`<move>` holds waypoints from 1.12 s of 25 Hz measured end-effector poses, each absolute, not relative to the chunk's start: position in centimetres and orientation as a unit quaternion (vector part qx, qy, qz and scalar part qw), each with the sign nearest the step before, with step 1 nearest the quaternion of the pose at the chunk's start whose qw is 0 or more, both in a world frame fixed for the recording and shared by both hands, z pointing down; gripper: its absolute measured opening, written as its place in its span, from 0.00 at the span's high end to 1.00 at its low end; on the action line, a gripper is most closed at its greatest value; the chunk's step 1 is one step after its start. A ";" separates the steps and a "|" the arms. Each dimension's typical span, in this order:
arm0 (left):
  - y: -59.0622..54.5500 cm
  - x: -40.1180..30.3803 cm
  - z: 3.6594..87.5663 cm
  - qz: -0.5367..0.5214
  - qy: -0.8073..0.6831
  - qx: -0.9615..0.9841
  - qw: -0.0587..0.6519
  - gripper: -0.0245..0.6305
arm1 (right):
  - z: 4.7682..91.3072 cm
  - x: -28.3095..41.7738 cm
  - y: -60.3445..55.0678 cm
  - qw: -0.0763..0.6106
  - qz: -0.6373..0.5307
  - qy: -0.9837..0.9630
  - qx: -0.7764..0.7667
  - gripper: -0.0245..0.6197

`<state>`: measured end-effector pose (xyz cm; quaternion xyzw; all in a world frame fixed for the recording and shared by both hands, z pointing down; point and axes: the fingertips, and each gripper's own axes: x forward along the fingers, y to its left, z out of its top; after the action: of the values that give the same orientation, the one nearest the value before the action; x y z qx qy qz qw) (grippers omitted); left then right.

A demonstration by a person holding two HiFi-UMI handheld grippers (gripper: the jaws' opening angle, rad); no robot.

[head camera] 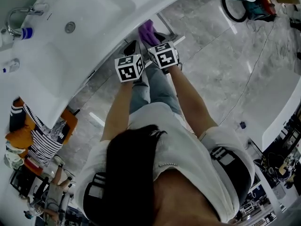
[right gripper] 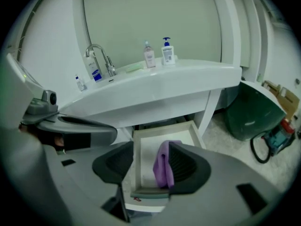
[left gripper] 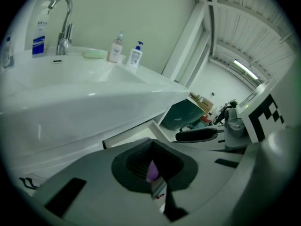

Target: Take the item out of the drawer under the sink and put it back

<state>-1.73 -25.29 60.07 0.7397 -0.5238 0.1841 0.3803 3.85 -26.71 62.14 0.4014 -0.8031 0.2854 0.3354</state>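
Observation:
The white drawer (right gripper: 139,149) under the sink (right gripper: 155,81) stands pulled out. A purple cloth (right gripper: 163,169) hangs over it, draped against the right-hand pad of my right gripper (right gripper: 150,166). That gripper's jaws stand wide apart, and the left pad is clear of the cloth. In the head view the cloth (head camera: 148,31) shows just beyond the right gripper (head camera: 155,39), at the sink's edge (head camera: 141,11). My left gripper (left gripper: 151,166) hovers beside it with its jaws nearly together. A sliver of purple (left gripper: 151,172) shows through the slit, and I cannot tell if it touches.
A faucet (right gripper: 98,55) and soap bottles (right gripper: 167,51) stand on the sink top. A dark green bin (right gripper: 254,112) and an orange power tool (right gripper: 282,131) are on the floor to the right. A basket of clothes (head camera: 33,140) sits left of the person.

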 end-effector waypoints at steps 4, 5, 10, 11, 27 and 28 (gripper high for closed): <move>-26.0 -1.7 61.8 0.194 -0.528 0.728 0.392 0.96 | 64.4 3.8 -27.2 0.350 0.301 -0.796 0.392 0.60; -26.3 -1.8 62.2 0.195 -0.530 0.726 0.393 0.96 | 65.1 3.9 -27.3 0.356 0.303 -0.793 0.391 0.59; -26.6 -1.8 64.5 0.201 -0.539 0.711 0.404 0.96 | 68.0 4.0 -28.5 0.367 0.313 -0.789 0.380 0.58; -26.5 -1.6 64.9 0.204 -0.541 0.708 0.406 0.96 | 68.3 4.1 -28.6 0.367 0.314 -0.791 0.376 0.56; -27.3 -2.1 71.2 0.245 -0.535 0.683 0.433 0.96 | 75.5 2.8 -29.9 0.416 0.336 -0.770 0.347 0.52; -27.3 -2.1 71.3 0.245 -0.535 0.681 0.435 0.96 | 75.7 2.6 -29.8 0.418 0.339 -0.769 0.346 0.52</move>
<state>-2.09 -27.30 71.34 0.6814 -0.5353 0.2447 0.4350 2.64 -29.85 75.65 0.3459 -0.7687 0.3386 0.4181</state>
